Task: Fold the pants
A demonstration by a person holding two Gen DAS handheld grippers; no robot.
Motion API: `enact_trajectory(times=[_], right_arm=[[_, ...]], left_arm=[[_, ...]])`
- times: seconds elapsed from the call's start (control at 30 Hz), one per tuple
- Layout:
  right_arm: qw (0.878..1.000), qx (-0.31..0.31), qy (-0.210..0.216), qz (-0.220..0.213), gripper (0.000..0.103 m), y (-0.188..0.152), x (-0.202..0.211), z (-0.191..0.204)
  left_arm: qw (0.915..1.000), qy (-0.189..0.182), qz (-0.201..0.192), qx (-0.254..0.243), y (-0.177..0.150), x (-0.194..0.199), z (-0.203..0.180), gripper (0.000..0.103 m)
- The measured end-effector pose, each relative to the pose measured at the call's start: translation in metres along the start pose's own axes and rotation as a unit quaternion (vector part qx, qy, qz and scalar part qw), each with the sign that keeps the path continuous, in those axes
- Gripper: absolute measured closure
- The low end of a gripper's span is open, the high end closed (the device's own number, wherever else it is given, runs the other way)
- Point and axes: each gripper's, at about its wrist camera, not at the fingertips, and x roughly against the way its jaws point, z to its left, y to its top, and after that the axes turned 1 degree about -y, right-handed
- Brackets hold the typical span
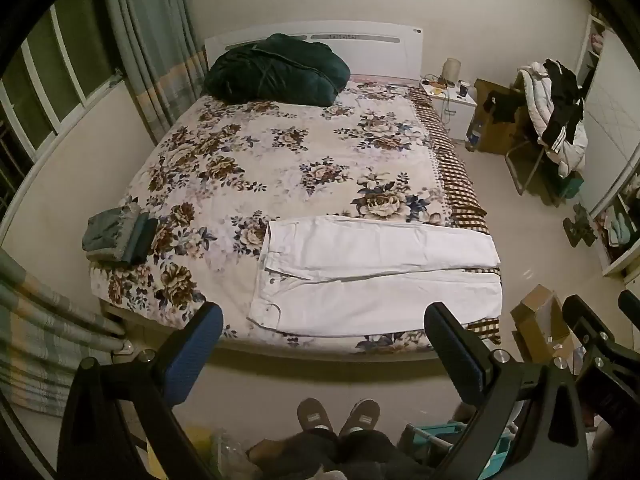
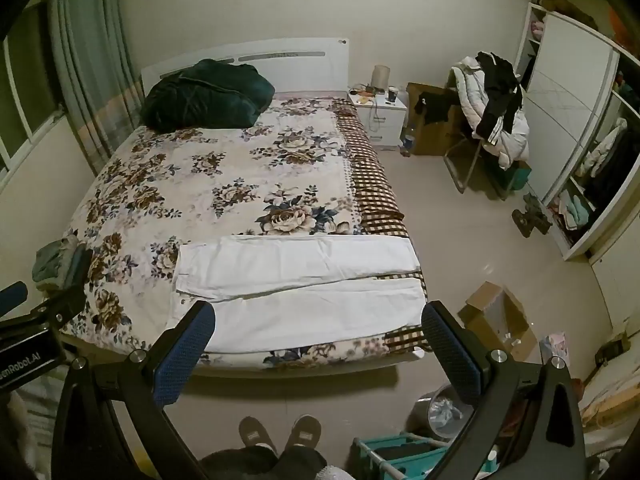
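Bedroom, dim warm light, tiled floor (image 2: 452, 240). Bed (image 1: 280, 160) with floral cover fills the middle of both views; white headboard (image 1: 372, 46) against the far wall.

Item 1: white pants (image 1: 376, 272), laid flat across the near end of the bed, waistband toward the curtain side, the two legs running side by side toward the bed's right edge, a narrow seam of shadow between them. In the right wrist view the same pants (image 2: 296, 292) lie just beyond the fingertips.

Item 2: left gripper (image 1: 324, 344), jaws spread wide, holding nothing. It hangs above the foot of the bed, apart from the cloth; the waistband end appears just past its left finger (image 1: 196, 352).

Item 3: right gripper (image 2: 320, 344), jaws likewise spread wide and empty, raised over the bed edge, the near pant leg showing between its fingers without contact.

Item 4: dark green bundle of bedding (image 1: 276, 70) at the head of the bed.

Item 5: small stack of folded grey-green clothes (image 1: 120, 236) on the near left corner of the bed, well apart from the pants.

Item 6: white nightstand (image 2: 380, 120) beside the headboard, small objects on top.

Item 7: chair heaped with clothes (image 2: 492, 108) near a white wardrobe (image 2: 568, 92).

Item 8: open cardboard box (image 2: 496, 316) on the floor right of the bed.

Item 9: person's slippered feet (image 2: 280, 434) at the bottom edge.
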Motion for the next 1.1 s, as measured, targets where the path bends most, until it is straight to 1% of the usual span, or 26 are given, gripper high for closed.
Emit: enact_trajectory(times=[0.03,0.27,0.33,0.6,0.63,0.8,0.93,1.0,1.1], right_arm=[[1.0,0.005,-0.008,-0.002,0.0,0.0,0.0,0.001],[1.0,0.006,-0.008,0.0,0.0,-0.004,-0.001,0.003],[1.0,0.009,-0.004,-0.001,0.0,-0.001,0.013,0.01],[1.0,0.006,-0.002,-0.002,0.0,-0.001,0.018,0.022],[1.0,0.009,-0.001,-0.002,0.0,0.001,0.018,0.014],[1.0,0.01,-0.001,-0.004,0.0,0.0,0.018,0.013],[1.0,0.012,0.002,-0.004,0.0,0.001,0.02,0.009],[1.0,0.012,0.002,-0.004,0.0,0.001,0.021,0.009],[1.0,0.012,0.002,-0.005,0.0,0.002,0.022,0.009]], left_arm=[[1.0,0.0,-0.001,0.0,0.0,0.0,0.0,0.0],[1.0,-0.005,-0.002,-0.001,-0.001,0.001,0.0,0.0],[1.0,-0.005,-0.001,-0.002,0.0,0.001,0.0,0.0],[1.0,-0.003,-0.006,0.001,-0.006,0.008,0.005,0.0],[1.0,-0.003,-0.006,0.001,-0.006,0.008,0.005,0.0],[1.0,-0.003,-0.008,0.002,-0.009,0.017,0.004,0.0],[1.0,-0.005,-0.007,0.001,-0.003,0.021,0.001,0.0],[1.0,-0.006,-0.006,0.002,0.005,0.021,0.0,0.0],[0.9999,-0.008,-0.006,0.001,0.006,0.021,0.0,0.0]])
